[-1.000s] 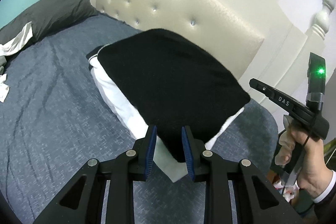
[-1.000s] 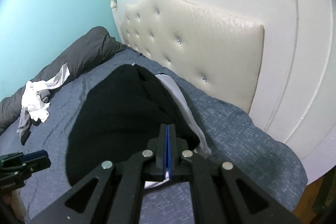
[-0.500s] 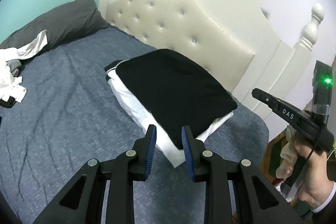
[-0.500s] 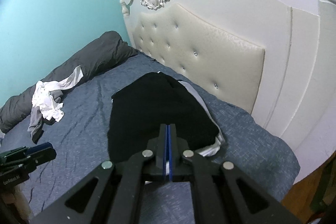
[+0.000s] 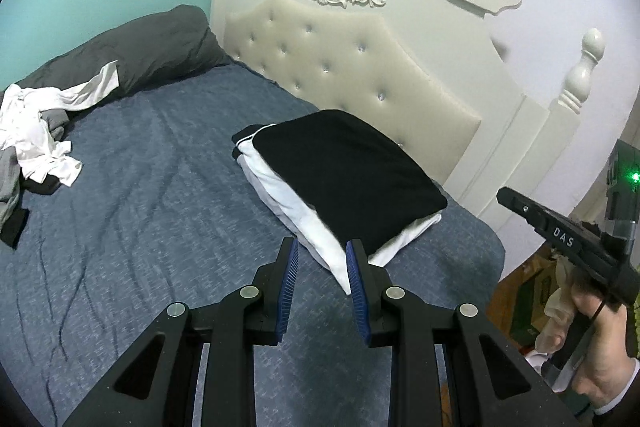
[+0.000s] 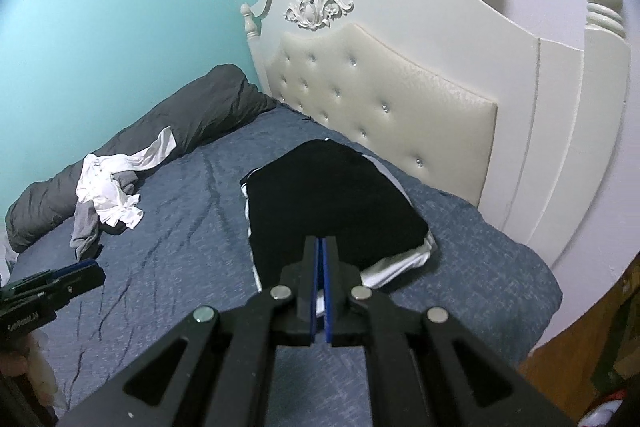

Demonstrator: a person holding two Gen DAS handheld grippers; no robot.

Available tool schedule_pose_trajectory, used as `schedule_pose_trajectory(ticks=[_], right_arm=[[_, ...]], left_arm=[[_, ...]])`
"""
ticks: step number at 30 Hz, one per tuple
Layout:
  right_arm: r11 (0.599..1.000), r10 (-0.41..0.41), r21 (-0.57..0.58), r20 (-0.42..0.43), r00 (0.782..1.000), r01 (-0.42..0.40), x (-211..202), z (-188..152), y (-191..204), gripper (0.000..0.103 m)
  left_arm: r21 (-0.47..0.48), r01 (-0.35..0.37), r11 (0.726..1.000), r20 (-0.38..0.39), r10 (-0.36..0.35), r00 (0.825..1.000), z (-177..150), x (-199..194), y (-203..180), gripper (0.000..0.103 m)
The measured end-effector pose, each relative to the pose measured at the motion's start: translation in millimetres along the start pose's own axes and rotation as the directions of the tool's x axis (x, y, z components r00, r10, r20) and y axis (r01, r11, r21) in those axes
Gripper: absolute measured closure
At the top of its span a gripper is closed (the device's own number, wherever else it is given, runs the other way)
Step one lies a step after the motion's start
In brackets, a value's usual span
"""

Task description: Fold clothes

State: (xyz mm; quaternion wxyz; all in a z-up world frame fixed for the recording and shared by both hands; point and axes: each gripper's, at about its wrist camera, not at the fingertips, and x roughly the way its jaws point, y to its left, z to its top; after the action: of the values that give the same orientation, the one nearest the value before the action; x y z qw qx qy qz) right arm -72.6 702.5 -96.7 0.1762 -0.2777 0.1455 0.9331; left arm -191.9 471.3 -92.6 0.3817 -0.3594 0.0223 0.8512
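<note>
**Grippers held clear above folded stack**

Left gripper (image 5: 322, 259) is held narrowly parted with nothing between its pads; the right gripper (image 6: 321, 247) is closed and empty. On the blue bedspread (image 5: 140, 219), near the tufted headboard (image 5: 360, 67), a folded black garment (image 5: 348, 171) is stacked on folded white clothes (image 5: 288, 207). Crumpled white and grey clothes (image 5: 36, 147) are piled well apart.

Bare bedspread (image 5: 152, 211) between folded stack (image 5: 344, 171) and unfolded clothes (image 5: 36, 139); headboard (image 5: 352, 67) behind.
</note>
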Motion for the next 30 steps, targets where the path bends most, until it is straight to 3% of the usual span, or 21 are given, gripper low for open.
schedule_pose_trajectory(ticks=[21,30], right_arm=[[1.000,0.000,0.021,0.015,1.000,-0.001,-82,-35,36,0.100],[1.000,-0.002,0.024,0.014,1.000,0.001,-104,-52,48,0.097]], left_arm=[[0.025,0.007,1.000,0.037,-0.008,0.999,-21,-77,4,0.072],[0.052,0.009,0.999,0.042,-0.011,0.999,-33,-102,1,0.064]])
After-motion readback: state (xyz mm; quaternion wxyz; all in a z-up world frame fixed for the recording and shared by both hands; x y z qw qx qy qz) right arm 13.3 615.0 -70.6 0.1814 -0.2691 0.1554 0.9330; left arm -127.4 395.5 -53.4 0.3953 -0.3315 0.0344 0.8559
